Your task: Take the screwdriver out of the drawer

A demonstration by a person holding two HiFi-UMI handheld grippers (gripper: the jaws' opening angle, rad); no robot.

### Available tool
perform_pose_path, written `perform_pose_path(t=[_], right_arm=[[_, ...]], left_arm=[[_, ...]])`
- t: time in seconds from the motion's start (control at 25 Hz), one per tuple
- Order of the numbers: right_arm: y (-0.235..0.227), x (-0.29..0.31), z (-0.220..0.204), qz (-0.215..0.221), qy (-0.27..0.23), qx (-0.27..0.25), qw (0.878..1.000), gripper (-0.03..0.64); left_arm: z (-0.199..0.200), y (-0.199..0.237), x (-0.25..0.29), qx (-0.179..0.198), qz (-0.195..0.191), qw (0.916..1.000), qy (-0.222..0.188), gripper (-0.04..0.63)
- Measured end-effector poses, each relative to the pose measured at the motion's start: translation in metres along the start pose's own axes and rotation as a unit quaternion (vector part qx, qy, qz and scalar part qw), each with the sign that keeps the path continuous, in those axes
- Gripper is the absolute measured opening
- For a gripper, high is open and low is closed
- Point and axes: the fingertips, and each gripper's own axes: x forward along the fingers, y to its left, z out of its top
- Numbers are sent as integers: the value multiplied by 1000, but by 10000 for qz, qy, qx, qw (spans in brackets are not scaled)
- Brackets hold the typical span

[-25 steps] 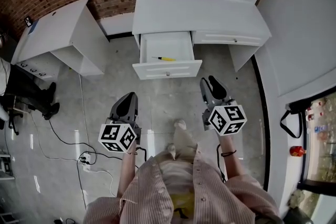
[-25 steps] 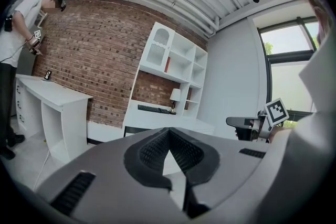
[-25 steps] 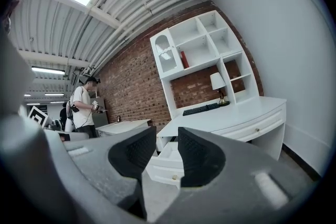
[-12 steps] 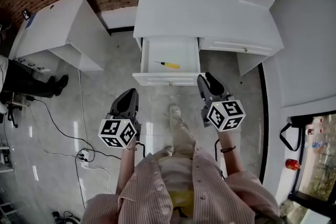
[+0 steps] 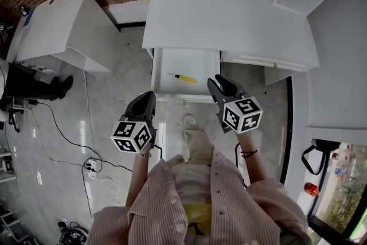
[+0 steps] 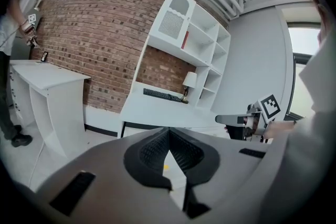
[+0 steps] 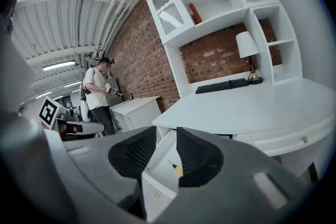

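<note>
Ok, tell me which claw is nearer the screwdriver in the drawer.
Right. The right claw is just right of the screwdriver, by the open drawer's front right corner, jaws apart. The left claw is further off, in front of the drawer's left corner, jaws together.
</note>
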Motion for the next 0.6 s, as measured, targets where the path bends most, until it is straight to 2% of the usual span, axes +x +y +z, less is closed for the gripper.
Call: perform_pose_path(t=[0.28, 0.6], right_arm=[[-23, 52, -9, 449, 717, -147, 9963, 114], [-37, 104, -34, 863, 1496, -336, 9844, 114]], left_arm=[[1, 16, 51, -176, 76, 9995, 248, -2], [0, 38, 87, -226, 150, 9982, 534, -2]])
